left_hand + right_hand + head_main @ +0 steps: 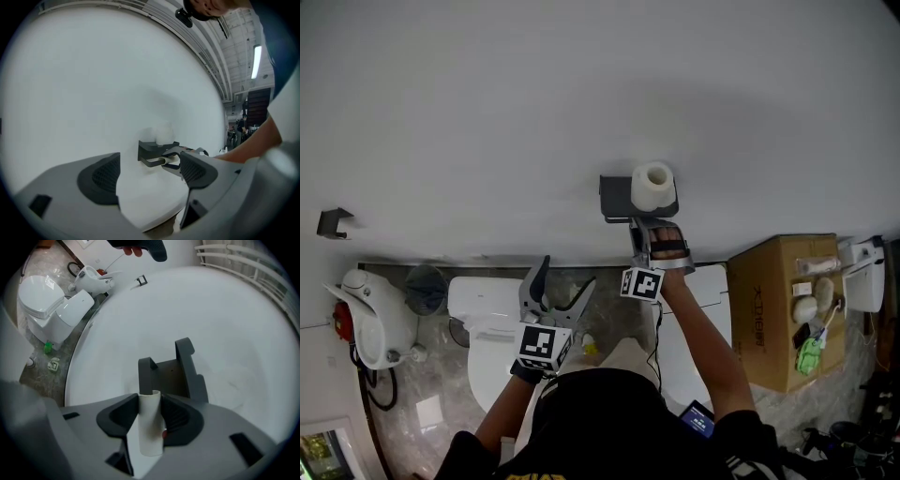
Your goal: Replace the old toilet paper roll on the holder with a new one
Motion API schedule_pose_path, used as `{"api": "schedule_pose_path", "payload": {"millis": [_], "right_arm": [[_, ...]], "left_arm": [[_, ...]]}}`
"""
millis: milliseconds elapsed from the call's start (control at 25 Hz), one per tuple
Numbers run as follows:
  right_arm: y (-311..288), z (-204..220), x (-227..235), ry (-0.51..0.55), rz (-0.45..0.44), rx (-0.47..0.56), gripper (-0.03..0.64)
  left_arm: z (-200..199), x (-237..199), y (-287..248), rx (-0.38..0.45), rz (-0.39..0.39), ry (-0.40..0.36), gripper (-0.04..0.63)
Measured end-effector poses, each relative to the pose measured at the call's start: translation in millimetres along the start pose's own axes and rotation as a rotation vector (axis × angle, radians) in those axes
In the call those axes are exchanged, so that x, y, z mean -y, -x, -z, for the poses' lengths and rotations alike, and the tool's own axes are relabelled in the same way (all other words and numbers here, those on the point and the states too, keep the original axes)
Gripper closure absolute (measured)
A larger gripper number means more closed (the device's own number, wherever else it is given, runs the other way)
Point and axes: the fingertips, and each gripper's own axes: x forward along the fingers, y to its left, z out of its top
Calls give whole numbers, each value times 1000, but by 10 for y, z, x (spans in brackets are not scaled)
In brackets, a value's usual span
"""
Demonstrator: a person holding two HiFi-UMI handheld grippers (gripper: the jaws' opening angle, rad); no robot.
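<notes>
A dark grey holder is fixed to the white wall, and a full white toilet paper roll stands on its top shelf. Just below it, my right gripper reaches the holder's arm. In the right gripper view, that gripper is shut on a bare cardboard tube that stands upright between the pads, in front of the holder. My left gripper hangs open and empty lower left of the holder. The left gripper view shows the holder, the roll and the right gripper from the side.
A white toilet stands on the marbled floor below the left gripper. A cardboard box holding small items is at the right. A white fixture sits at the far left, and a small dark hook is on the wall.
</notes>
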Motion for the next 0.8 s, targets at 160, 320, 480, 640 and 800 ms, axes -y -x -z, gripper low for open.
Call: {"api": "schedule_pose_path", "payload": {"millis": [160,320,480,640,800], "right_arm": [[-2,-25,16,1,1,3,465],[-5,5,-7,1,-5,-6,466],[-23,18,-5,-1,-8,-8,468],[1,39,-30,0,-17,-14,468],[4,33,-22,10,-20,-8,468]], "left_arm": [[8,20,-9,-8,-7,-48,189],[0,15,-21,-12,-6,-36,189],[37,-39,-36,-31,-24,-54,189],[56,-76,-23,-33,-33,-52,189],[28,-102,-18,-26,-43,-51,189]]}}
